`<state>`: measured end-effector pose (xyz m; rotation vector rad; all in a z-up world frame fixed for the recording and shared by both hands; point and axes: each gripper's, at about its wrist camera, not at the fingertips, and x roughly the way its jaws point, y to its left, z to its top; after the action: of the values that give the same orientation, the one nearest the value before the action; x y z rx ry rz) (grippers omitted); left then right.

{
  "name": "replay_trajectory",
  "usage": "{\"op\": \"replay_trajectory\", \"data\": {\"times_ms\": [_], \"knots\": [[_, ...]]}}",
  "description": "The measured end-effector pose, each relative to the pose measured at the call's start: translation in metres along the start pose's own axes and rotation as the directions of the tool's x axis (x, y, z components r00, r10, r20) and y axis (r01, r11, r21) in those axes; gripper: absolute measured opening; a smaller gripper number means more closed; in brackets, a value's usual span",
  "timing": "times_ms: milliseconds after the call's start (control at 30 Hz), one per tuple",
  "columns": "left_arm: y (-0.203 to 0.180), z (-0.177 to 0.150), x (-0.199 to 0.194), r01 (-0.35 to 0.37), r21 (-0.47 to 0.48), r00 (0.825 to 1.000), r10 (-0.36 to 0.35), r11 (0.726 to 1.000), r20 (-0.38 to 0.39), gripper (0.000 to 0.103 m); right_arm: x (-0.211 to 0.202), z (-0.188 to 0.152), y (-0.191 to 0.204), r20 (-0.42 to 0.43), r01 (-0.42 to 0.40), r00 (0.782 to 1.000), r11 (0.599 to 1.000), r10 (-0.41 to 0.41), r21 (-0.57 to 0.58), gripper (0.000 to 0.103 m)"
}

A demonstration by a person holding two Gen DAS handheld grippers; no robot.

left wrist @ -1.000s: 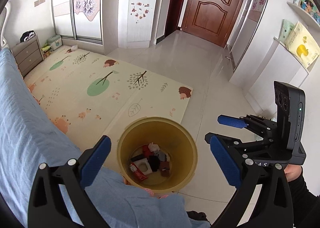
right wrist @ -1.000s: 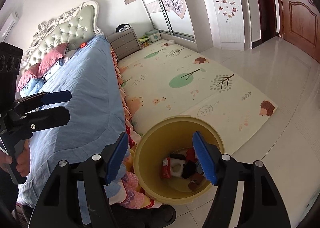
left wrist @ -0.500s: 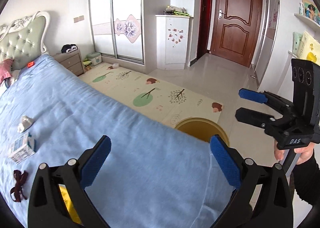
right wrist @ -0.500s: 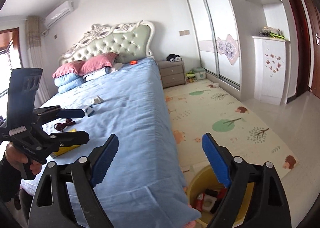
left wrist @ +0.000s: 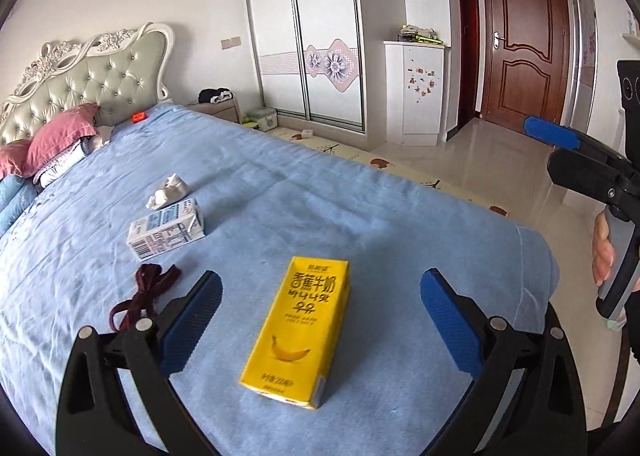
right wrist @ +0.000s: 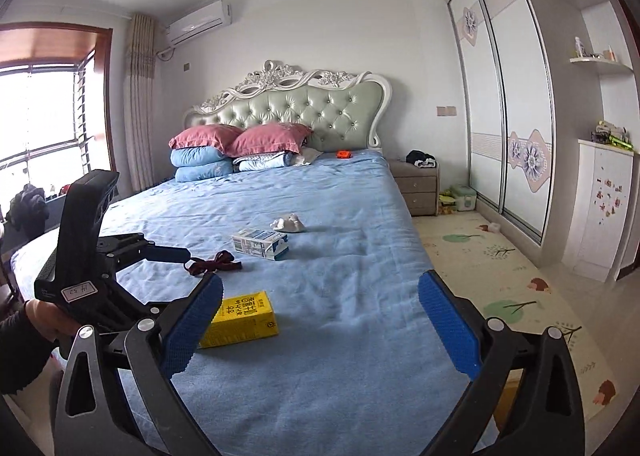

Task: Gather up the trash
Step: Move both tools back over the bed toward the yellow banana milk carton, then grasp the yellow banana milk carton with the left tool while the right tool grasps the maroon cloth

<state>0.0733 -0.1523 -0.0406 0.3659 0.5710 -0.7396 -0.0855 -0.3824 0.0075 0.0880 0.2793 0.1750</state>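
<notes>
Bedroom w/ a big bed (left wrist: 320,192) under a blue sheet, tufted green headboard (right wrist: 288,112) at the far end, pink and blue pillows (right wrist: 236,152) stacked against it, sliding wardrobe (left wrist: 308,32) and a brown door (left wrist: 524,36) on the far side, patterned play mat (right wrist: 500,256) on the floor beside the bed. Trash lies on the sheet: a yellow banana-milk carton (left wrist: 298,330) flat on its side near the foot end, a white-and-blue carton (left wrist: 166,228) further up, also on its side, a crumpled tissue (left wrist: 168,190) just beyond that one, and a dark red ribbon (left wrist: 144,296) between the two cartons, off to the left in the left wrist view. Left gripper (left wrist: 320,330) hovers over the yellow carton w/ jaws spread wide; the carton sits in the gap btwn the blue pads (left wrist: 192,324) but neither pad touches it. Right gripper (right wrist: 320,330) is over the foot of the bed, jaws spread as wide as they go, having just been opening, nothing btwn them; the yellow carton (right wrist: 240,320) lies just past its left pad, apart from it. In the left wrist view the right gripper shows at the right edge, held by a hand (left wrist: 602,248); in the right wrist view the left gripper (right wrist: 176,268) shows at left, gripped by a hand (right wrist: 44,316) in a dark sleeve. Small orange item (right wrist: 343,154) sits near the headboard; can't tell what it is.
</notes>
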Motion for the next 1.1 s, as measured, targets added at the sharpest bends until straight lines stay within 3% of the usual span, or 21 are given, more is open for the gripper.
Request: {"op": "replay_trajectory", "data": {"times_ms": [133, 267, 433, 467, 567, 700, 900, 1100], "knots": [[0.019, -0.024, 0.017, -0.023, 0.004, 0.998, 0.024, 1.0, -0.06, 0.099, 0.008, 0.001, 0.025, 0.001, -0.015, 1.0, 0.999, 0.015, -0.034, 0.095], [0.035, -0.045, 0.046, 0.012, -0.043, 0.989, -0.018, 0.999, -0.144, 0.099, 0.017, 0.005, 0.038, -0.011, -0.048, 0.999, 0.998, 0.048, -0.03, 0.095], [0.041, -0.044, 0.066, 0.063, -0.089, 0.982, -0.078, 0.994, -0.174, 0.099, 0.029, 0.002, 0.046, -0.052, -0.058, 0.997, 0.997, 0.056, -0.047, 0.095], [0.042, -0.042, 0.068, 0.077, -0.101, 0.98, -0.094, 0.992, -0.175, 0.095, 0.032, 0.002, 0.048, -0.065, -0.065, 0.996, 0.997, 0.062, -0.049, 0.095], [0.044, -0.041, 0.073, 0.121, -0.146, 0.971, -0.148, 0.982, -0.188, 0.052, 0.042, -0.002, 0.052, -0.101, -0.089, 0.991, 0.995, 0.083, -0.053, 0.095], [0.056, -0.042, 0.065, 0.087, -0.202, 0.981, -0.12, 0.976, -0.155, 0.051, 0.052, -0.002, 0.061, -0.122, -0.118, 0.987, 0.99, 0.109, -0.073, 0.095], [0.102, -0.049, 0.015, 0.021, -0.297, 0.998, -0.037, 0.955, -0.046, 0.051, 0.071, 0.007, 0.078, -0.135, -0.188, 0.975, 0.98, 0.178, -0.065, 0.095], [0.154, -0.065, -0.036, -0.081, -0.354, 0.997, 0.081, 0.932, -0.015, 0.052, 0.114, 0.016, 0.103, -0.194, -0.253, 0.952, 0.966, 0.237, -0.058, 0.095]]}}
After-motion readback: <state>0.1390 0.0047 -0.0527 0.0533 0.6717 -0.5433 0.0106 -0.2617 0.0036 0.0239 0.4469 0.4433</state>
